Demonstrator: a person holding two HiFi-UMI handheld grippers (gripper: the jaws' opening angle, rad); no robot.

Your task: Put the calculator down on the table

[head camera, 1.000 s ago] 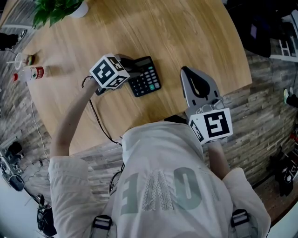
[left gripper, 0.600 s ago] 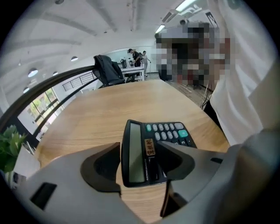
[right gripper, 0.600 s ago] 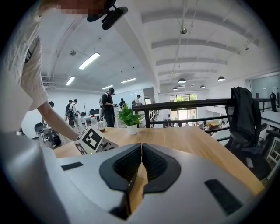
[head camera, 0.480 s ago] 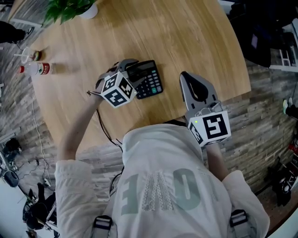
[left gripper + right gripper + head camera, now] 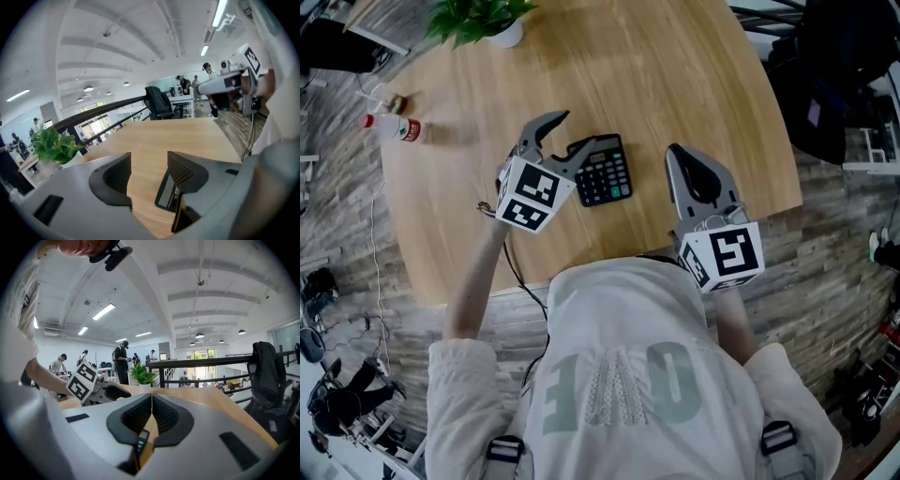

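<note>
The black calculator lies flat on the round wooden table, keys up. My left gripper hangs over the calculator's left end, lifted off it and tilted upward. Its jaws have just been opening; they stand wide apart with nothing between them. In the left gripper view the calculator's edge shows below the right of the two fingers. My right gripper hovers to the right of the calculator, jaws shut on nothing. Through the slit under its tips a strip of the calculator shows.
A potted plant stands at the table's far left edge, with a small bottle lying near the left rim. A black cable hangs off the near edge. A chair with a dark jacket is beyond the table's right side.
The left gripper let go of the calculator's left end, opened wide, rose and tipped upward. The calculator stayed flat on the table. The right gripper barely shifted.
</note>
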